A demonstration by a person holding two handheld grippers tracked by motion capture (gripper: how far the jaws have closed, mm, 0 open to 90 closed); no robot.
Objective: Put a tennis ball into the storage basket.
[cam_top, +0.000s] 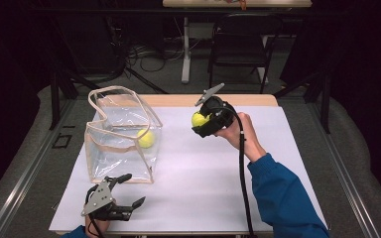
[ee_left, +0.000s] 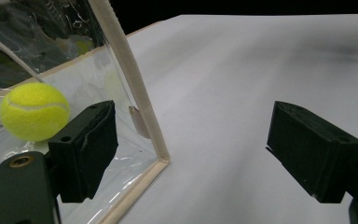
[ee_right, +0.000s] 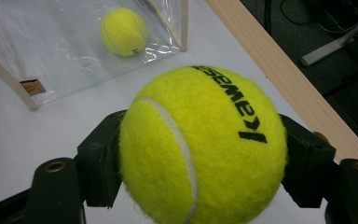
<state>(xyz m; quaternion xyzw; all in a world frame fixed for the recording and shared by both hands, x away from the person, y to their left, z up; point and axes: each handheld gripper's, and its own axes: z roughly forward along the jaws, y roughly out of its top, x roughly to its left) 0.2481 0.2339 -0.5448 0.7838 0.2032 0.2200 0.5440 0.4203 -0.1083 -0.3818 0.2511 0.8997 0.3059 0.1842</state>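
A tennis ball point(cam_top: 199, 119) is gripped in the fingers of the right gripper point(cam_top: 202, 120) above the surface point(cam_top: 203, 183), with the clear bag point(cam_top: 121, 136) lying to its left, beside the open left gripper point(cam_top: 129, 191).

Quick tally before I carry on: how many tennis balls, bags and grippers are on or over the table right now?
Tennis balls: 2, one held in the right gripper as the held ball, one as the ball in the bag
Clear bag: 1
Grippers: 2, counting the left gripper, jaws open
Total: 5
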